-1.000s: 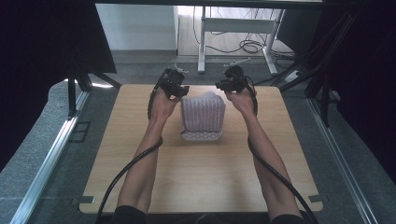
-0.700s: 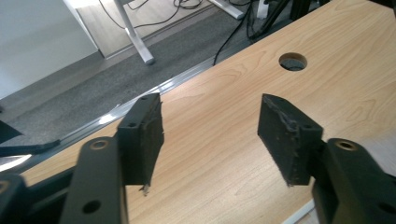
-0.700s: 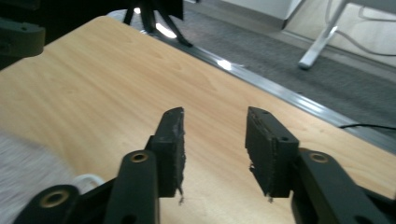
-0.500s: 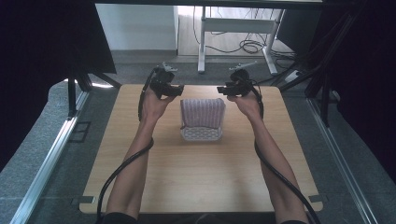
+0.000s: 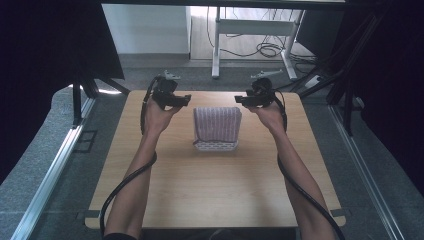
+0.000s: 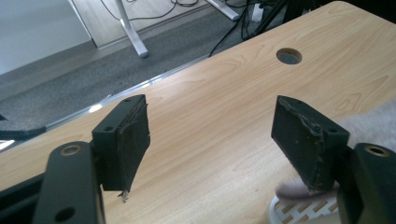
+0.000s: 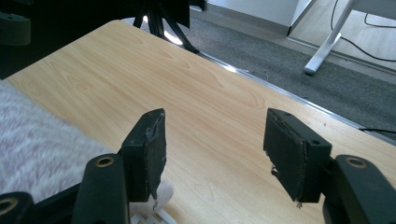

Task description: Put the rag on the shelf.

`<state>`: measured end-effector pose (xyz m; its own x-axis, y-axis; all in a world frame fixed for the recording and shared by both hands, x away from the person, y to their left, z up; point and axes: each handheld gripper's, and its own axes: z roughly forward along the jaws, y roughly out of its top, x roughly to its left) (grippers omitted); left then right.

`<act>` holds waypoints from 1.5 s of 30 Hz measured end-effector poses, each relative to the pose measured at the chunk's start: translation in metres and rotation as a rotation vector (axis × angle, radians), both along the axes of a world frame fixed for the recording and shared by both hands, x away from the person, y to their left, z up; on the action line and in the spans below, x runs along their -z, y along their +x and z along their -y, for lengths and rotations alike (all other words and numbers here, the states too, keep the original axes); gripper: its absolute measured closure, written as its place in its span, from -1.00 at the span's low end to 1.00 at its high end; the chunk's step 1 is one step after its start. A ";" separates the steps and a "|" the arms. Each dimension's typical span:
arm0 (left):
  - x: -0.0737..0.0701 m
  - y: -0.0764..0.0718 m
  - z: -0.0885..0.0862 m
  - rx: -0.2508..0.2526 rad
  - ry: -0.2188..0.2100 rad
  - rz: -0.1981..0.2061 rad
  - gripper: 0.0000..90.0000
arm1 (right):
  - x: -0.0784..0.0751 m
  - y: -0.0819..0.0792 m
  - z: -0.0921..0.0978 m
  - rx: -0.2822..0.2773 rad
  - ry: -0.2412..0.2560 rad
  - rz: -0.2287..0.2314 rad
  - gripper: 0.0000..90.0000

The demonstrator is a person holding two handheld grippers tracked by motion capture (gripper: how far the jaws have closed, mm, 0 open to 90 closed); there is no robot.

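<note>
Grey carpet surrounds a pale wooden table [image 5: 215, 190], with cables and a desk leg beyond its far edge. Near the table's far middle lies a folded striped cloth [image 5: 217, 124] over a white basket [image 5: 215, 146]. The left gripper [image 5: 184, 100] and right gripper [image 5: 240, 100] flank it, apart from it, both with jaws spread wide and empty.

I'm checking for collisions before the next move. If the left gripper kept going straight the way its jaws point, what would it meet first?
Probably the bare wooden table. The left gripper is open and empty, angled down at the tabletop. The striped cloth sits off to one side, apparently outside that line, though depth is unclear.
</note>
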<state>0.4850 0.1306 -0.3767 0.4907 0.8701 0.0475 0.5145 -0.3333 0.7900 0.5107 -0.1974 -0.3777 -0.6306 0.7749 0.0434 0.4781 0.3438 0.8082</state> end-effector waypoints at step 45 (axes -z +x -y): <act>0.015 -0.063 -0.019 0.107 -0.046 -0.021 -0.72 | 0.013 -0.069 0.033 -0.083 0.019 -0.017 -0.56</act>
<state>0.4224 0.1498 -0.3913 0.5816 0.8135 -0.0025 0.4948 -0.3513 0.7949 0.4416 -0.2306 -0.3907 -0.6914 0.7192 0.0690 0.4624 0.3671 0.8071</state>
